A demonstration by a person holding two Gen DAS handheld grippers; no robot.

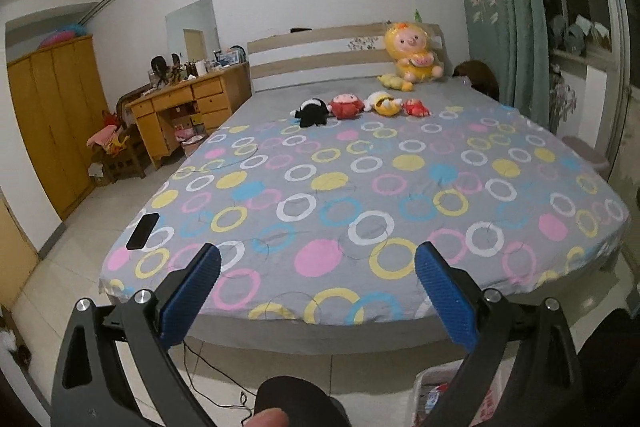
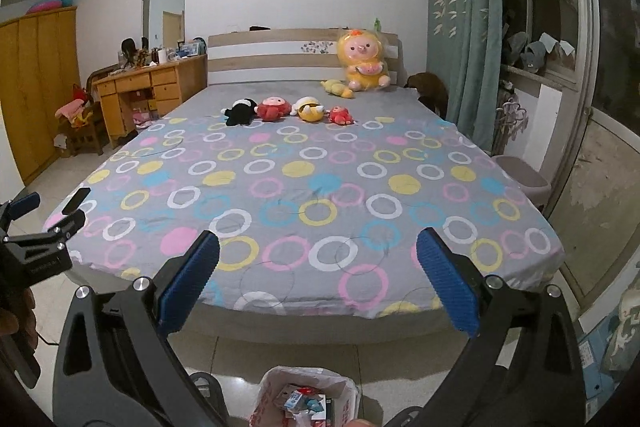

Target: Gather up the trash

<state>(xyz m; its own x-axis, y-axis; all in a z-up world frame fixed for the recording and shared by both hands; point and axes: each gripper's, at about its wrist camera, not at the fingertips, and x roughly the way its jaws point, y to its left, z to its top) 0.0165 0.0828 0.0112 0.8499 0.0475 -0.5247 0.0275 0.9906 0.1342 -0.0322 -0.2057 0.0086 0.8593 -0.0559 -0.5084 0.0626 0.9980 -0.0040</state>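
Note:
A white plastic bag [image 2: 308, 397] with wrappers inside stands on the floor at the foot of the bed, below my right gripper [image 2: 318, 259]; it also shows at the bottom right of the left wrist view [image 1: 434, 393]. My left gripper [image 1: 318, 263] is open and empty, held in front of the bed's foot edge. My right gripper is open and empty too. The left gripper also shows at the left edge of the right wrist view [image 2: 48, 215]. No loose trash shows on the bed.
A bed [image 1: 360, 195] with a grey circle-patterned sheet fills both views. A black phone [image 1: 143, 225] lies on its left corner. Several plush toys [image 1: 362, 105] sit near the headboard. A wooden desk [image 1: 188, 103], a wardrobe [image 1: 52, 123] and a pink stool [image 2: 520, 175] flank the bed.

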